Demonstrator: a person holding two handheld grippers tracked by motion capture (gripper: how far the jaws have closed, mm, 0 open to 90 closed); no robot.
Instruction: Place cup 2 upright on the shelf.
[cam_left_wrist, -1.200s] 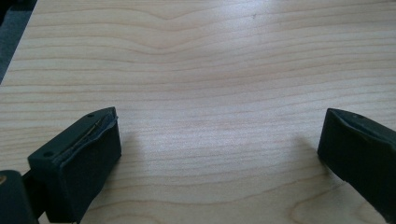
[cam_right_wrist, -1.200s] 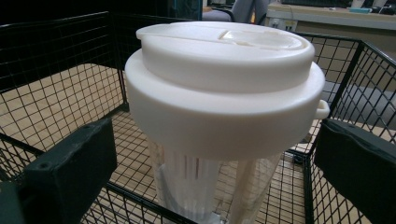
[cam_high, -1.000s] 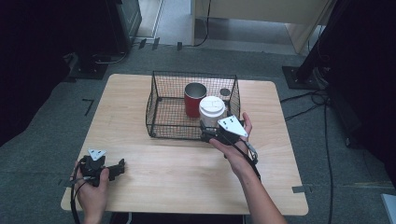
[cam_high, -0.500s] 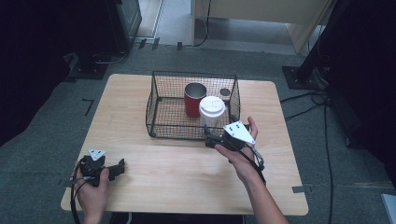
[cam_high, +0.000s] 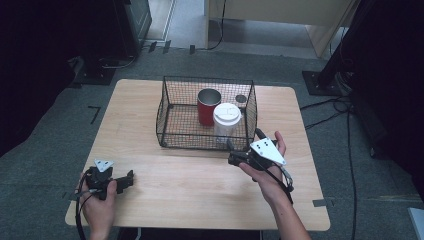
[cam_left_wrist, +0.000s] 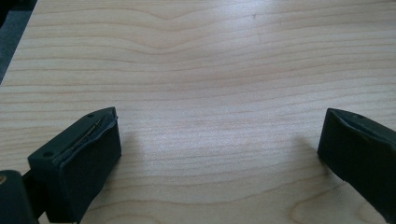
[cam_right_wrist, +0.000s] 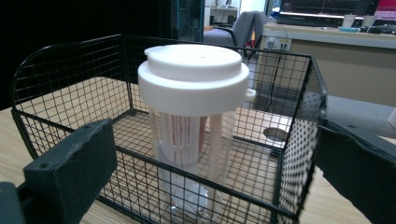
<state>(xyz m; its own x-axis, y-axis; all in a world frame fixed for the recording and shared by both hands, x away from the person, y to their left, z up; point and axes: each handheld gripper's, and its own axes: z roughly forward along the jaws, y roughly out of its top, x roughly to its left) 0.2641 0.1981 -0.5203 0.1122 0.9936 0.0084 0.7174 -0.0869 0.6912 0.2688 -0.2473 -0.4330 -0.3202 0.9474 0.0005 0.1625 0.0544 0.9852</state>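
Observation:
A black wire basket (cam_high: 170, 112) stands mid-table. Inside it are a red metal cup (cam_high: 206, 109) and, at its near right, a clear ribbed container with a white lid (cam_high: 227, 119). My right gripper (cam_high: 236, 151) is open just outside the basket's near right corner, pointing at the container. In the right gripper view the white-lidded container (cam_right_wrist: 194, 79) stands upright behind the basket mesh (cam_right_wrist: 65, 74), and the right gripper (cam_right_wrist: 215, 140) holds nothing. My left gripper (cam_high: 127, 180) rests open near the table's front left, and in its own view the left gripper (cam_left_wrist: 219, 140) has bare wood between the jaws.
A small dark round disc (cam_high: 241, 98) lies on the basket floor at the back right, also seen as the disc (cam_right_wrist: 275, 134). The wooden table (cam_high: 190, 190) has free room in front of the basket. Cables and dark stands surround the table on the floor.
My right gripper has drawn back a little from the basket, toward the near right. The white-lidded container stays put in the basket. The left gripper has not moved.

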